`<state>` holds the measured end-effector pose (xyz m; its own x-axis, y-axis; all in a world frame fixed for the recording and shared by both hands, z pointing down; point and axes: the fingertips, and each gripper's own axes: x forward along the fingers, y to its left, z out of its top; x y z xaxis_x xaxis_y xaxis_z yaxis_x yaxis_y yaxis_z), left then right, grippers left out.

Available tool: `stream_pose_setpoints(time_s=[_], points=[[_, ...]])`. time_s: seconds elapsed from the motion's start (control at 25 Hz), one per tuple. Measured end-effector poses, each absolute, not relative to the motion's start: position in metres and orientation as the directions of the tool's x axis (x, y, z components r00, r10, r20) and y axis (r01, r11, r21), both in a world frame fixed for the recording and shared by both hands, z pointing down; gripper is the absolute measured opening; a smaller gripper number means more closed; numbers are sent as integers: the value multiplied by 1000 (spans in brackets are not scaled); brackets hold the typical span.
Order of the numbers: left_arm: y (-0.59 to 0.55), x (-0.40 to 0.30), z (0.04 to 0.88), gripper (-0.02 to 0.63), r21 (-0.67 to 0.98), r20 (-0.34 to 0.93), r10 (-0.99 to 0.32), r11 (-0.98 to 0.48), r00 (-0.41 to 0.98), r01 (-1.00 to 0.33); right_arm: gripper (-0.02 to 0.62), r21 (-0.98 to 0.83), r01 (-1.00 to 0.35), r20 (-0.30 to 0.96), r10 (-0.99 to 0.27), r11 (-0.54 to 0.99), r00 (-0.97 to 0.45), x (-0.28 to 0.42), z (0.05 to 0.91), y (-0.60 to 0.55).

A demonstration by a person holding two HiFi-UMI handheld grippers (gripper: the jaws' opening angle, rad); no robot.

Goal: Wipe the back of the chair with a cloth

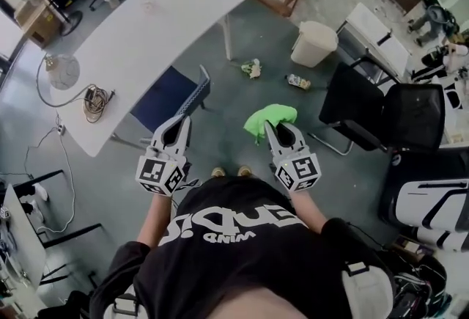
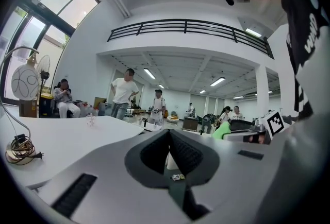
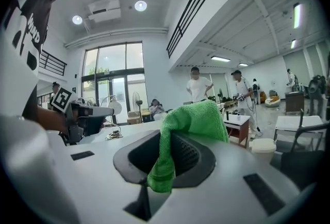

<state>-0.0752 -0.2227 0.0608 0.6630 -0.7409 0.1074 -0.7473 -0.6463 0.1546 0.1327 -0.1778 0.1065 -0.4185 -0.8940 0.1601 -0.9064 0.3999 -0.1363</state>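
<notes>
Cloth [image 1: 272, 118] dangles from my right tongs [image 1: 276, 128], pinched by one fold; left tongs [image 1: 182, 122] closed, empty. I fear it slipping free against the chair [image 1: 170, 97] back.

White table [image 1: 161, 17] with coiled cable [image 1: 95, 100]; white bin [image 1: 314, 42] on floor.

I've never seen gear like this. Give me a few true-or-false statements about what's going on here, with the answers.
1. The right gripper is clamped on a green cloth. True.
2. The left gripper holds a second cloth. False: its jaws are shut with nothing between them.
3. The green cloth is pressed against the blue chair. False: it is held in the air, apart from the chair.
4. The blue chair stands partly under the white table. True.
</notes>
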Motion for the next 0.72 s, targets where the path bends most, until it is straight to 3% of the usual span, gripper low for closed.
stream_pose_setpoints(time_s=[0.72], points=[[-225, -61, 85, 0, 138, 112, -750, -638, 652, -757, 48, -152, -905, 185, -888, 397, -421, 134, 128, -185]])
